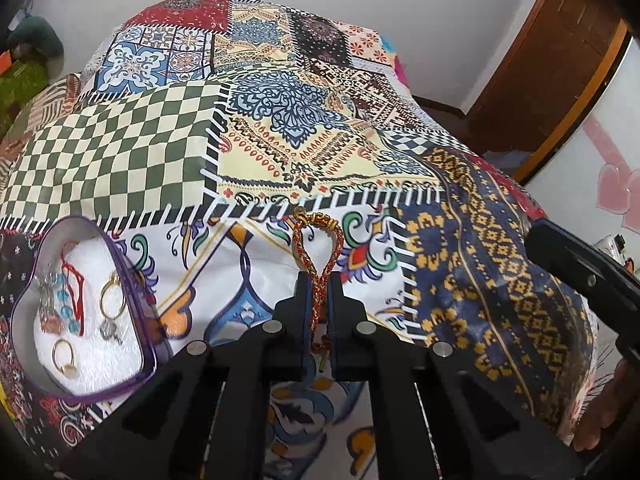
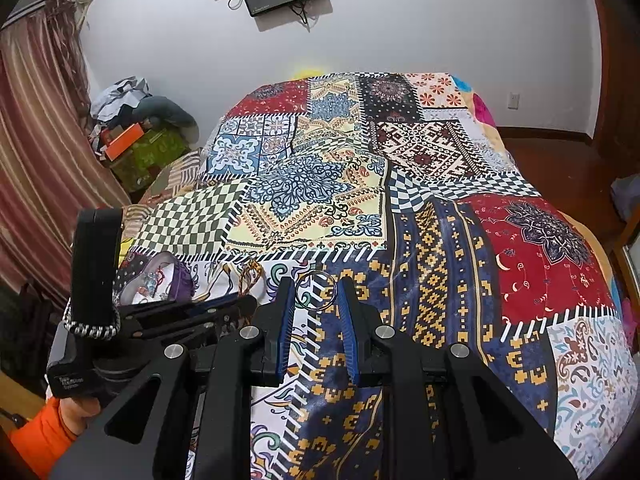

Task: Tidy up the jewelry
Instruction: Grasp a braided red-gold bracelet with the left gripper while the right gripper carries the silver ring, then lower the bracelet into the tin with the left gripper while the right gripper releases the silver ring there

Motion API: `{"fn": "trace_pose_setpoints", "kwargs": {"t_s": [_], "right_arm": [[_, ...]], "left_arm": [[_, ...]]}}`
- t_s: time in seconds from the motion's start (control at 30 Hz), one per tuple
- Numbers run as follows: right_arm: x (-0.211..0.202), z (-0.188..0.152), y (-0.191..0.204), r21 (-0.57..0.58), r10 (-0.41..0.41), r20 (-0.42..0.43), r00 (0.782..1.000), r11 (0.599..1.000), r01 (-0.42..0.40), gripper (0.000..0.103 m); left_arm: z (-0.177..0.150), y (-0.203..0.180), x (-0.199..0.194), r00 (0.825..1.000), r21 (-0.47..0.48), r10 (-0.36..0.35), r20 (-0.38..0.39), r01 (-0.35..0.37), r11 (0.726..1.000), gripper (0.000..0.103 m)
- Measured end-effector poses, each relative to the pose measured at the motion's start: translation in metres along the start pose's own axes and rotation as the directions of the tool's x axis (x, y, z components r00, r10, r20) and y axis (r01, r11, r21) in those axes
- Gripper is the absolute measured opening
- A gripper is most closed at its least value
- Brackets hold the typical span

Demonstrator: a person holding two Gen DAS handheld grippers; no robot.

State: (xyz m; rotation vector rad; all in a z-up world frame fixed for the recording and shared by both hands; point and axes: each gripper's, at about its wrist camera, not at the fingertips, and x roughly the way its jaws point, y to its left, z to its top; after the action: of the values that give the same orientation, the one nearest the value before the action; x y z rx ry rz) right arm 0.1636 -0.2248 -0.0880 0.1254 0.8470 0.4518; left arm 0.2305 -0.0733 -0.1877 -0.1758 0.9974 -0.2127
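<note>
At the near left, the heart-shaped tin point(image 1: 86, 312) already holds rings, beads and a red cord. The left gripper point(image 1: 318, 300) is clamped on the braided bracelet point(image 1: 317, 240), not yet boxed. Right of it, the right gripper point(image 2: 316, 292) pinches a silver ring point(image 2: 315, 291), also outstanding. The tin's small pieces blur together.

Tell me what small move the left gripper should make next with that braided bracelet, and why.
Probably lift it and carry it left to the heart-shaped box. The left gripper is shut on the red-and-gold braided bracelet, whose loop lies on the bedspread, while other jewelry already sits in the open box.
</note>
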Motion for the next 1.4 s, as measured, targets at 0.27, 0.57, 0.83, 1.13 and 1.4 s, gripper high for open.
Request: {"fn": "trace_pose_setpoints", "kwargs": {"t_s": [0.27,0.57,0.83,1.13,1.4], "right_arm": [[-0.011,0.003,0.013,-0.021,-0.001,0.02,1.0,1.0,0.001,0.02],[-0.018,0.013,0.043,-0.062,0.019,0.052,0.998,0.998,-0.015,0.02],[-0.015,0.016,0.072,-0.105,0.047,0.062,0.997,0.994,-0.04,0.02],[-0.003,0.021,0.107,-0.143,0.096,0.053,0.994,0.986,-0.088,0.02],[0.019,0.021,0.139,-0.185,0.148,0.02,0.989,0.972,-0.142,0.02]], "left_arm": [[-0.004,-0.003,-0.036,0.998,0.007,-0.017,0.058,0.017,1.0,0.005],[0.001,0.013,-0.087,0.987,0.005,0.007,0.158,-0.008,1.0,0.005],[-0.002,0.04,-0.127,0.97,-0.008,0.048,0.236,-0.047,0.999,0.005],[-0.005,0.076,-0.162,0.948,-0.039,0.093,0.305,-0.085,0.996,0.005],[-0.012,0.101,-0.17,0.935,-0.056,0.146,0.322,-0.135,0.989,0.005]]}}
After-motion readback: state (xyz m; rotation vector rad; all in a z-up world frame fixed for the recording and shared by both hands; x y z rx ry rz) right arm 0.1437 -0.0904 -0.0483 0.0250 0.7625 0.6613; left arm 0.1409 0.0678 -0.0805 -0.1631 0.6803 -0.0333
